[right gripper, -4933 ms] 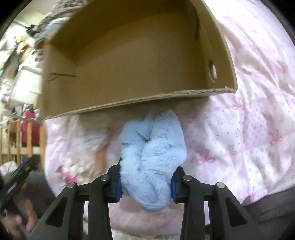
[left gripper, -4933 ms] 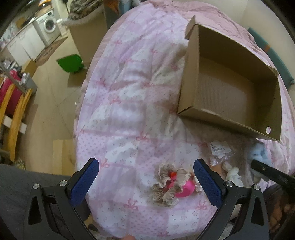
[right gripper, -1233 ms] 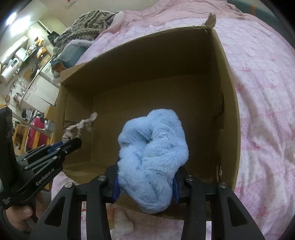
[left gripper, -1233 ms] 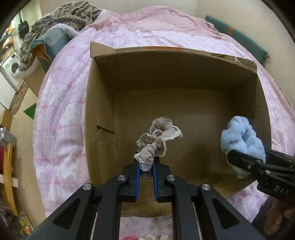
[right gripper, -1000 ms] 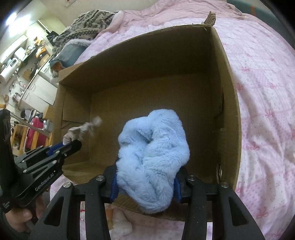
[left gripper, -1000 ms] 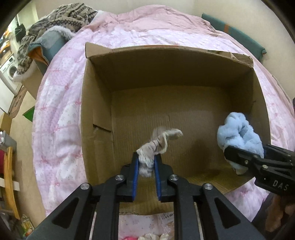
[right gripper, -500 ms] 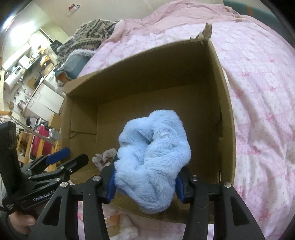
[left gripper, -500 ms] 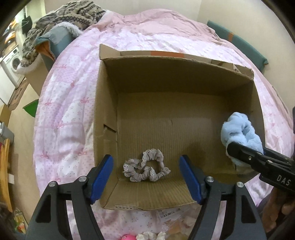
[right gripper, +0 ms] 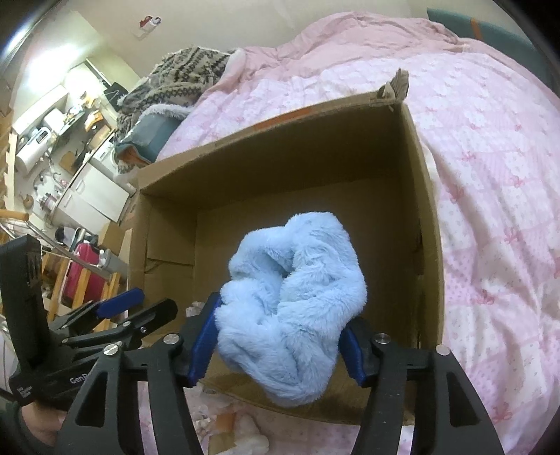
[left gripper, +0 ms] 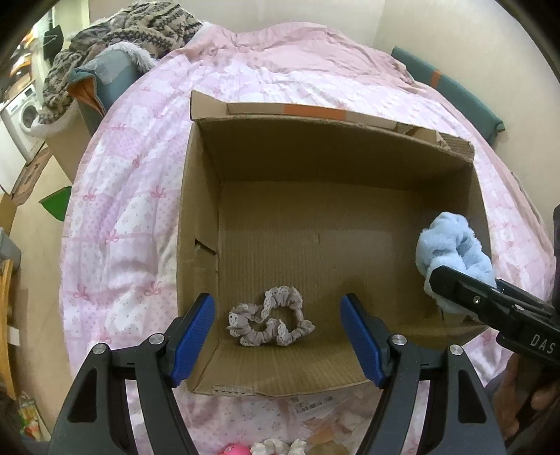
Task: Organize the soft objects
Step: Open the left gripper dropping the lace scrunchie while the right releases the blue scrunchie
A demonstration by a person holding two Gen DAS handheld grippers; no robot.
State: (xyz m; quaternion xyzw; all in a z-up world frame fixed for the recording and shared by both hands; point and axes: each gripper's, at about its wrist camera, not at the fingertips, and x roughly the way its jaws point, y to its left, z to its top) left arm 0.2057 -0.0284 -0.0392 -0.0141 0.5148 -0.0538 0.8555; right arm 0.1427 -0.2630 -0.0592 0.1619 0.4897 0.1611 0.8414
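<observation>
An open cardboard box (left gripper: 199,217) lies on a pink quilted bed. A beige lace scrunchie (left gripper: 269,322) lies on the box floor near the front wall. My left gripper (left gripper: 276,336) is open and empty just above the box's front, its blue pads either side of the scrunchie. My right gripper (right gripper: 280,336) is shut on a fluffy light-blue scrunchie (right gripper: 290,301) and holds it over the box's front right corner; the blue scrunchie also shows in the left wrist view (left gripper: 451,248). The left gripper shows in the right wrist view (right gripper: 140,311).
More small soft items, a pink one (left gripper: 234,449) and a cream one (left gripper: 276,447), lie on the quilt (left gripper: 119,196) in front of the box beside a plastic packet (left gripper: 311,407). A patterned knit blanket (left gripper: 140,24) is heaped at the bed's far left.
My left gripper opened and dropped the beige scrunchie onto the box floor, then drew back a little. My right gripper has stayed over the box with the blue scrunchie.
</observation>
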